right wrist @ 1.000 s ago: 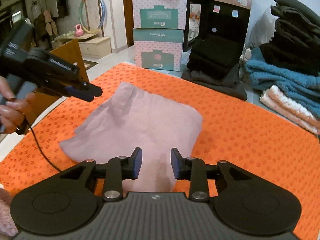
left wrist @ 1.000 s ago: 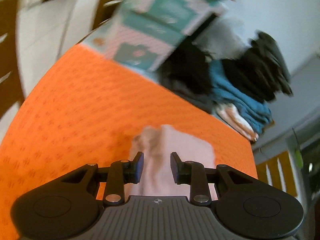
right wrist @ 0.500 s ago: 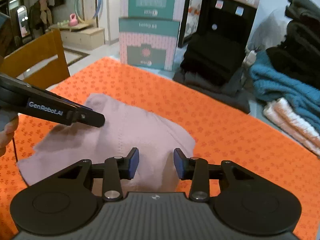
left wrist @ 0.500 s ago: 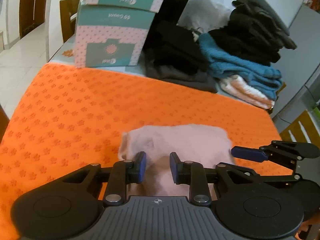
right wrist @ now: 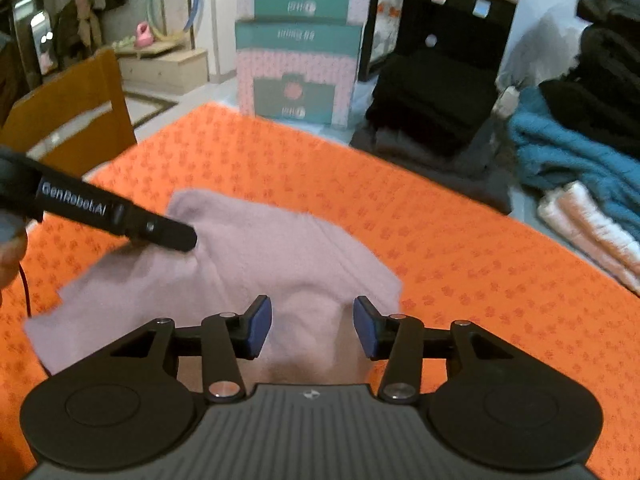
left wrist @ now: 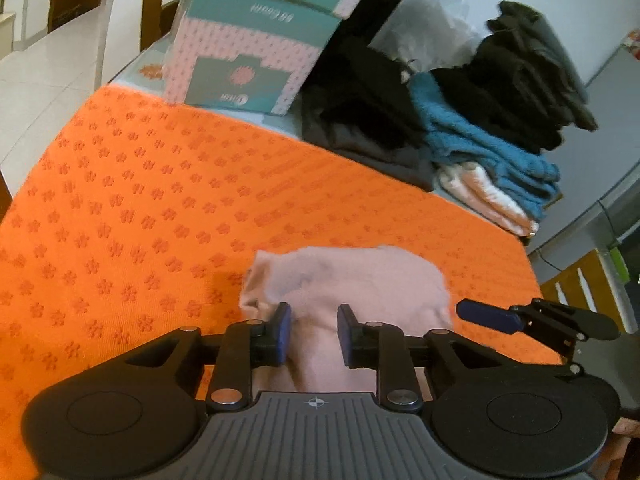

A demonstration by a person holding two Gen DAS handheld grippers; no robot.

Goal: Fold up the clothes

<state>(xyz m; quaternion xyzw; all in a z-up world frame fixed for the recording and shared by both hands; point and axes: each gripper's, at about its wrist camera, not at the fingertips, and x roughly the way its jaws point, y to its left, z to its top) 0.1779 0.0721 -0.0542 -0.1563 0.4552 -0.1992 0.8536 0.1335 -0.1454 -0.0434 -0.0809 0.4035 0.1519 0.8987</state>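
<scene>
A pink folded cloth lies on the orange mat. My right gripper is open over its near edge, with the cloth showing between the blue pads. My left gripper reaches in from the left, its tip over the cloth's left part; a hand holds it. In the left wrist view the same cloth sits just ahead of the left gripper, which is open by a narrow gap with nothing pinched. One blue fingertip of the right gripper shows at the cloth's right edge.
Stacked pink and teal boxes stand at the mat's far edge. Beside them are a pile of black clothes, a teal towel and pale folded towels. A wooden chair stands at the left.
My right gripper's jaws have spread wider and it has moved closer to the cloth. The left gripper has swung in lower over the cloth's left side.
</scene>
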